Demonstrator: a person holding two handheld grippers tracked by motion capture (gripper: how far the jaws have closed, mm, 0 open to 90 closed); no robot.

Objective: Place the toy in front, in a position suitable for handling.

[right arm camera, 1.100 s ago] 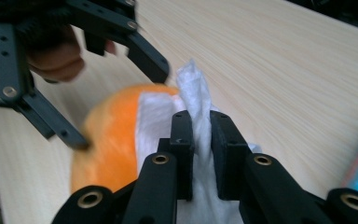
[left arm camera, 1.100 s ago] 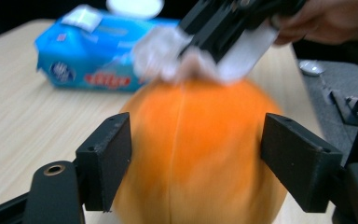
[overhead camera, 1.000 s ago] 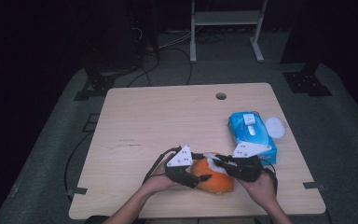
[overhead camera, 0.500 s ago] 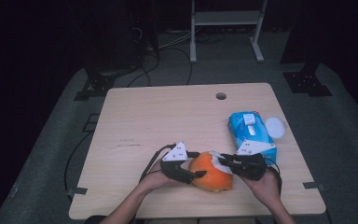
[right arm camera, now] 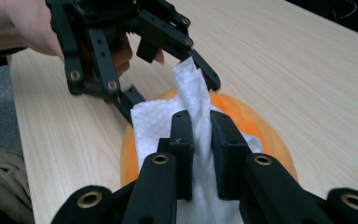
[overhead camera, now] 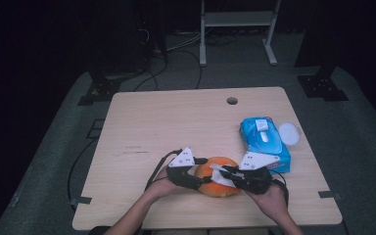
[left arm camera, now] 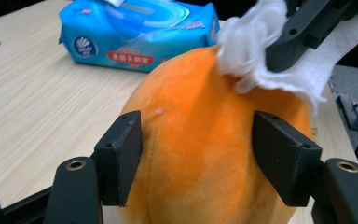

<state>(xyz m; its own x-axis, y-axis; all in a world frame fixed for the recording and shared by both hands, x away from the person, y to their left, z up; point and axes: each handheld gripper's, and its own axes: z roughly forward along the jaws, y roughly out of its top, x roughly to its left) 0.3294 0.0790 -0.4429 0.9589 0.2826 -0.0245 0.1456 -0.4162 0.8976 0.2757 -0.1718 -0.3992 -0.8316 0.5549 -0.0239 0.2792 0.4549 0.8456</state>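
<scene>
A: Where does the orange plush ball (overhead camera: 219,176) sit?

B: On the tabletop (overhead camera: 176,127) near its front edge, a little right of the middle. The left gripper (overhead camera: 196,172) has its two pads against the ball's flanks; the jaws have just been closing and now press into the plush, as the left gripper view shows.

A: And the right gripper (overhead camera: 230,177)?

B: Its jaws are drawn close together and pinch a folded white wipe (right arm camera: 193,109), which lies on top of the ball. In the left gripper view the wipe (left arm camera: 256,51) bunches under one black jaw.

A: What is hidden or hard to make out?

B: The ball's underside is cut off at the bottom of both gripper views, so its contact with the wood is not visible there. In the high view both grippers cover much of the ball. The print on the blue wipe packet (overhead camera: 264,142) is too small to read; the packet lies near the right edge, with a white round lid (overhead camera: 289,132) just beside it.

A: The surface and the room?

B: Light wood grain, a small round hole (overhead camera: 232,101) near the back edge. Grey floor around it, black cables (overhead camera: 176,44) and a pale metal stand (overhead camera: 237,22) behind, the rest dark.
</scene>
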